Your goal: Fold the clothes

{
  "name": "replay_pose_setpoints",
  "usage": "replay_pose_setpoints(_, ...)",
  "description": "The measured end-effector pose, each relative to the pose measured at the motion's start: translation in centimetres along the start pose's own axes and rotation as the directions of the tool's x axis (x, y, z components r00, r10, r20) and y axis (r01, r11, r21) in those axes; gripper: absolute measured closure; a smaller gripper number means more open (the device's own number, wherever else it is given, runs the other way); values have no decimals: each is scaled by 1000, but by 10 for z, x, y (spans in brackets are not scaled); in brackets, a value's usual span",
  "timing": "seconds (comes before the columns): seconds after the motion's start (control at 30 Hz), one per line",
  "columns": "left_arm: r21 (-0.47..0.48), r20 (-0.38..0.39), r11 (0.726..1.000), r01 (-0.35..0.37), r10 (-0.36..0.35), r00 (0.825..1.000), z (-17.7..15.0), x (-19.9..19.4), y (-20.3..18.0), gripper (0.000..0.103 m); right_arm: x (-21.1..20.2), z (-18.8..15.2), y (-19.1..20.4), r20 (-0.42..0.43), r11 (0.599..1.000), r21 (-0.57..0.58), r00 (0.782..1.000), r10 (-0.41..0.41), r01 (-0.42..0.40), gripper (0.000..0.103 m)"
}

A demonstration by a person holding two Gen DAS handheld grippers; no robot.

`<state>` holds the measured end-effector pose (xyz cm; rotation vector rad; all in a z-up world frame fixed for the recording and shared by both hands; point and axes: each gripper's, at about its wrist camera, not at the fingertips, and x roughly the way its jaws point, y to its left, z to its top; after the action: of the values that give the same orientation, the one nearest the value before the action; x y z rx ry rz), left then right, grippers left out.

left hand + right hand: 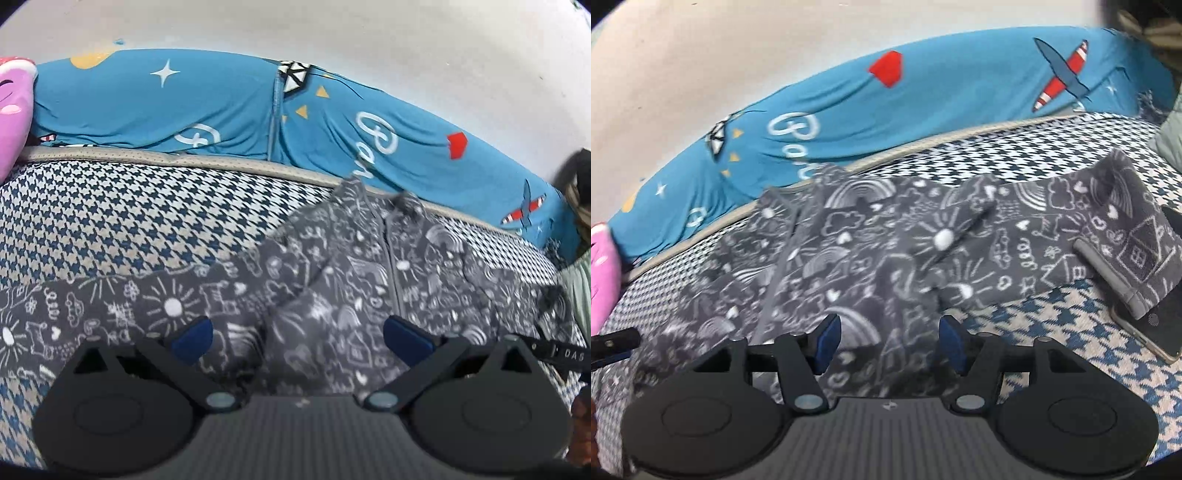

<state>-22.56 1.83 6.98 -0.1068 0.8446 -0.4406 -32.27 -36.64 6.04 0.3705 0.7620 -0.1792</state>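
Left wrist view: a pink plush (13, 107) sits at 9 o'clock against the blue printed bolster (155, 107), which runs along the far edge from 10 to 3 o'clock. Open houndstooth bed cover (129, 210) lies between 9 and 12 o'clock. The grey doodle-print garment (332, 266) spreads from 8 to 3 o'clock; its zipper line runs toward 12 o'clock. The left gripper (299, 341) hovers over the garment's near edge, fingers spread wide, gripping nothing.

Right wrist view: the garment's sleeve reaches toward 2 o'clock, its cuff resting on a phone (1145, 332) at 3 o'clock. Bare cover shows at 4 o'clock. The right gripper (890, 343) is moderately spread above the garment's hem, gripping nothing. A plain pale wall (738, 55) stands behind the bolster.
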Motion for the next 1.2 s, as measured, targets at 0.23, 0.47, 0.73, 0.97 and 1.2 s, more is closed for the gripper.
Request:
replay_pose_setpoints(0.23, -24, 10, 1000, -6, 6, 1000, 25, 18, 10, 0, 21, 10, -14, -21, 993, 110, 999, -28, 30, 38)
replay_pose_setpoints(0.47, 12, 7, 999, -35, 35, 999, 44, 48, 15, 0, 37, 14, -11, -19, 993, 104, 999, -48, 50, 38)
replay_pose_setpoints(0.73, 62, -8, 998, 7, -7, 1000, 53, 79, 13, 0, 44, 17, -5, 0, 996, 42, 996, -84, 84, 49)
replay_pose_setpoints(0.97, 79, -45, 996, 29, -25, 999, 55, 113, 12, 0, 50, 15, 2, 3, 992, -22, 992, -124, 125, 65)
replay_pose_setpoints(1.2, 37, -127, 998, 49, -44, 991, 60, 145, 12, 21, 55, 15, 5, 5, 988, -65, 990, -142, 142, 73)
